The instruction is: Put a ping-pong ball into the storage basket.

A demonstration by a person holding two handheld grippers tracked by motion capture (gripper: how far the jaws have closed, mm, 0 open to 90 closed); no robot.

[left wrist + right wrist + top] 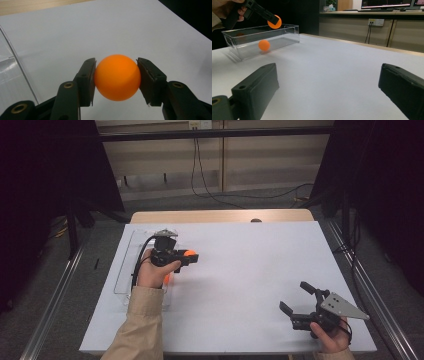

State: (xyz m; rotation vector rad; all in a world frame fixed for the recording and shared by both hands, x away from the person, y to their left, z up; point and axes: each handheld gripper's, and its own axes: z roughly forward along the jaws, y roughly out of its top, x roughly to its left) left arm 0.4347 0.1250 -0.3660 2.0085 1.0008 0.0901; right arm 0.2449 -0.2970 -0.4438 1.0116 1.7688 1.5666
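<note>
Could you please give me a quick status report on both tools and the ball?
Left tool shut on ball, held above the table beside the bin. Right tool open, empty. Second ball in bin. Nothing in the way.

A white sheet (250,280) covers the wooden table, whose bare tan strip (220,216) runs along the far edge. Beyond it, a black cable (210,195) trails across grey carpet. In the right gripper view, a white wall socket (375,22) and dark monitors (387,3) stand behind the table.
</note>
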